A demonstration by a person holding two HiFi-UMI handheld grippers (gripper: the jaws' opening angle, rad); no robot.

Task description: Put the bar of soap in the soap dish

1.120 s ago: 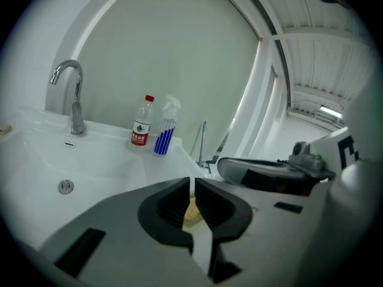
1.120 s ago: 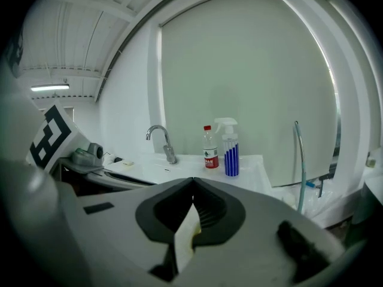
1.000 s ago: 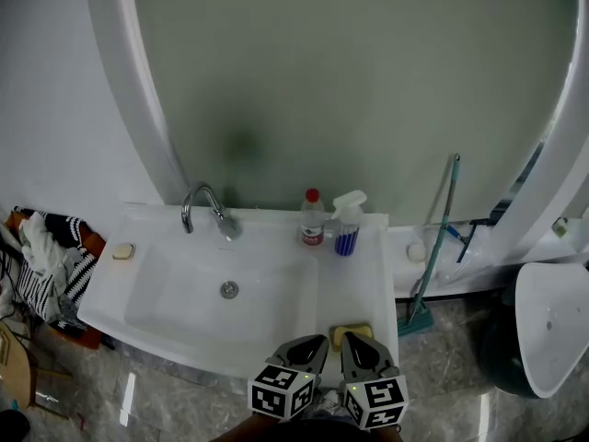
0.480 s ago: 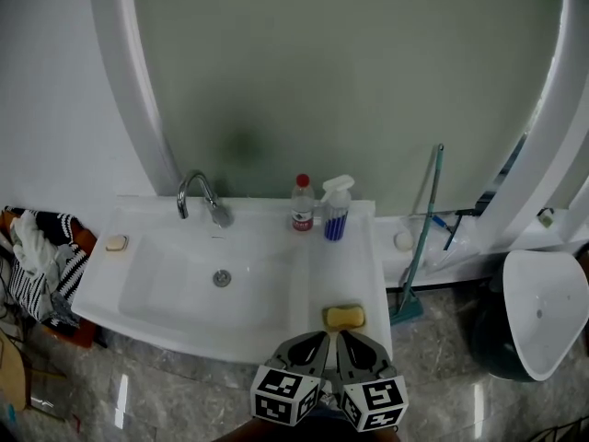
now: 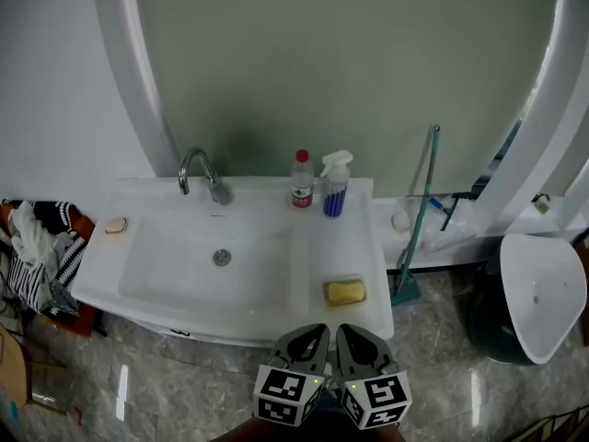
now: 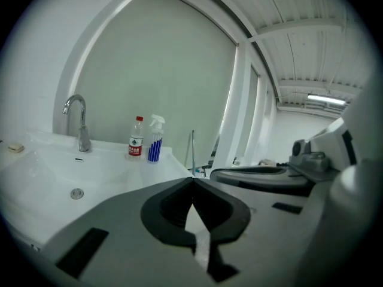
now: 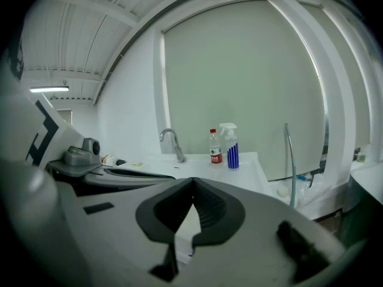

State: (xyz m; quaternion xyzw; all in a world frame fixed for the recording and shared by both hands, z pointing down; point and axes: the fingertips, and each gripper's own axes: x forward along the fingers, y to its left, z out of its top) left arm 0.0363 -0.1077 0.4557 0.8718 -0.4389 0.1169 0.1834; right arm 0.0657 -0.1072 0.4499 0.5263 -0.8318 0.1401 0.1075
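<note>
A yellow bar of soap [image 5: 344, 292] lies in a low dark-rimmed soap dish [image 5: 327, 292] on the front right corner of the white sink counter [image 5: 368, 247]. Both grippers hover side by side over the floor, short of the counter's front edge and apart from the soap. My left gripper [image 5: 318, 332] [image 6: 192, 181] is shut with nothing between its jaws. Just to its right, my right gripper [image 5: 344, 332] [image 7: 192, 181] is also shut and empty. Their own bodies hide the soap in both gripper views.
A chrome faucet [image 5: 198, 171], a red-capped bottle [image 5: 301, 180] and a blue spray bottle [image 5: 335, 184] stand at the sink's back. A small beige bar [image 5: 115, 226] sits at its left edge. A long-handled tool [image 5: 419, 210], a white bin [image 5: 543, 293] and a clothes pile [image 5: 37, 247] surround the sink.
Both grippers have drawn back from the counter toward the person and risen slightly. Their tips were beside the soap dish a second ago; now a gap shows between them and the sink.
</note>
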